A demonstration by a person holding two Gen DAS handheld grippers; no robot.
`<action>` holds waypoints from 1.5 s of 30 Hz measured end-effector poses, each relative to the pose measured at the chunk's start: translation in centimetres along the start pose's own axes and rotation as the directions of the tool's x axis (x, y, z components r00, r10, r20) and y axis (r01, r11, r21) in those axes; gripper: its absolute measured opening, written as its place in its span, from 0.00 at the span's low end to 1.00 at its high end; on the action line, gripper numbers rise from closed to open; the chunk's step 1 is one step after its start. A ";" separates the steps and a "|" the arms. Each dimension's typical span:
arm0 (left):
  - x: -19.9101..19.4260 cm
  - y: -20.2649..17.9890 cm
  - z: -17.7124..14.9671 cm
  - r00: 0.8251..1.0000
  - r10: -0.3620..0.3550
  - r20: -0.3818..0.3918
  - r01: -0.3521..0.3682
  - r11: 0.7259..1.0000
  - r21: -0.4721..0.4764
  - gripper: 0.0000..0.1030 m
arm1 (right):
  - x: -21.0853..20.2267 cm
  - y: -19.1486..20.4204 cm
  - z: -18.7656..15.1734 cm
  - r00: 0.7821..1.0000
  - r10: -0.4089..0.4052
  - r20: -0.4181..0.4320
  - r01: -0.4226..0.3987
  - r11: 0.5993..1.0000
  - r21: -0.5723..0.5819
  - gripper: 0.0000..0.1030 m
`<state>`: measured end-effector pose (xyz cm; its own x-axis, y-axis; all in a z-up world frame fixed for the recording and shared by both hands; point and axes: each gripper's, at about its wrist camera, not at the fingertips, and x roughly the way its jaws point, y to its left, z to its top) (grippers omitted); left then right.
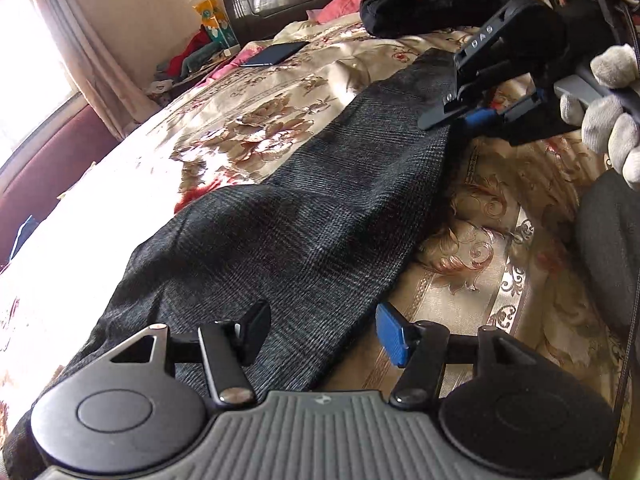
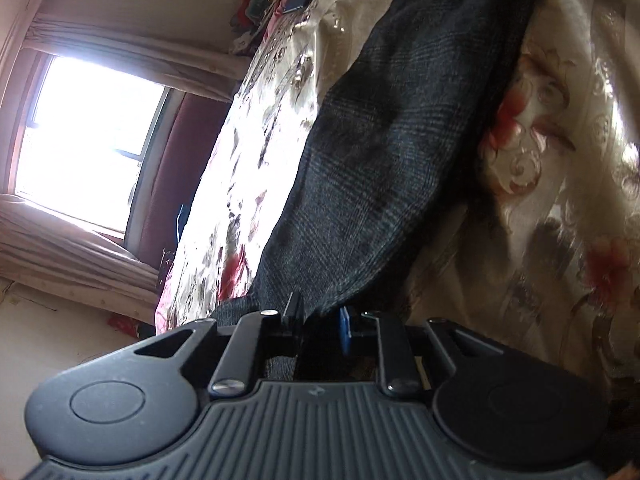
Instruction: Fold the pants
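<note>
The pants [image 1: 304,216] lie stretched along the bed [image 1: 248,92], a long dark checked strip over the flowered cover. The cloth looks like a soft, fairly thick woven stuff: limp, likely to sag and drag where it is lifted, not slippery, nothing fragile about it. The right tool [image 2: 320,328] is closed on one end of the pants, the cloth pinched between its black and blue pads. The left tool [image 1: 320,332] stands open over the other end, one finger above the cloth and the other beyond its edge, gripping nothing. A hold at the corner or hem of that end, both layers together, would probably keep the fold square.
</note>
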<state>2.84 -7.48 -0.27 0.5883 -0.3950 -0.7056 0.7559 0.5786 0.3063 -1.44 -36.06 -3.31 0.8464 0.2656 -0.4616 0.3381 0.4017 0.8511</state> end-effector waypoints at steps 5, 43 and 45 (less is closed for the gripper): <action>1.7 -0.4 0.9 0.999 -0.020 -0.029 0.020 0.999 0.024 0.70 | -1.7 -0.9 2.3 0.992 -0.029 0.126 0.036 0.998 -0.050 0.11; 3.8 -3.5 4.8 0.995 0.078 -0.061 -0.068 0.986 0.149 0.79 | -6.4 -10.2 12.7 0.821 -0.223 0.526 0.170 0.974 0.148 0.04; 3.8 -3.2 4.6 0.995 0.076 -0.057 -0.069 0.990 0.124 0.79 | -6.6 -10.1 12.3 0.809 -0.250 0.532 0.201 0.968 0.149 0.04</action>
<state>3.94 -14.15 -0.97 0.6271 -0.3087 -0.7152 0.7434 0.5114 0.4311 -5.42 -52.64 -5.82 0.8192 -0.3519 -0.4528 0.5587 0.3117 0.7686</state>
